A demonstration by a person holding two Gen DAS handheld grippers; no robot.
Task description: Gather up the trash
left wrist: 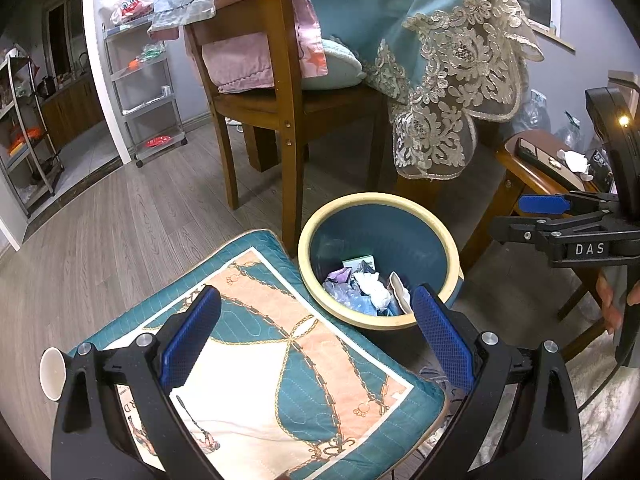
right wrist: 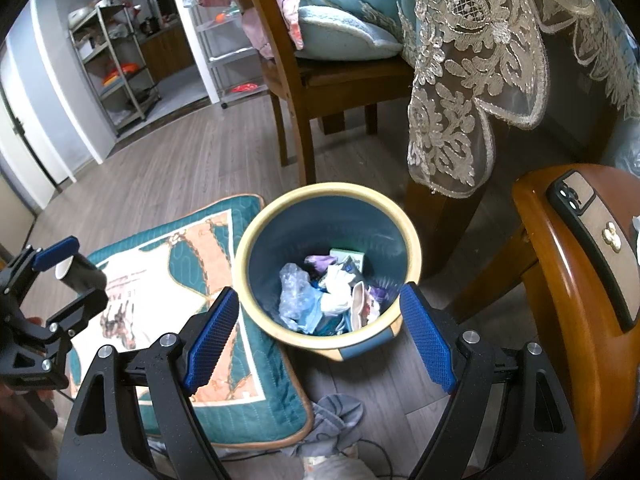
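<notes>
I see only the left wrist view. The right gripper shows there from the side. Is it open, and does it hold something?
Observer: The right gripper is open and empty, aimed at the trash bin.
Operator: What lies on the floor on the near side of the bin?
Observer: A crumpled grey cloth, beside the cushion.
Operator: And the cup at my left edge?
Observer: The paper cup is dark outside.

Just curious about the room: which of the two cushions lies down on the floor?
The teal-and-peach patterned cushion, right beside the trash bin. The plain pale-blue cushion sits up on the wooden chair instead.
</notes>
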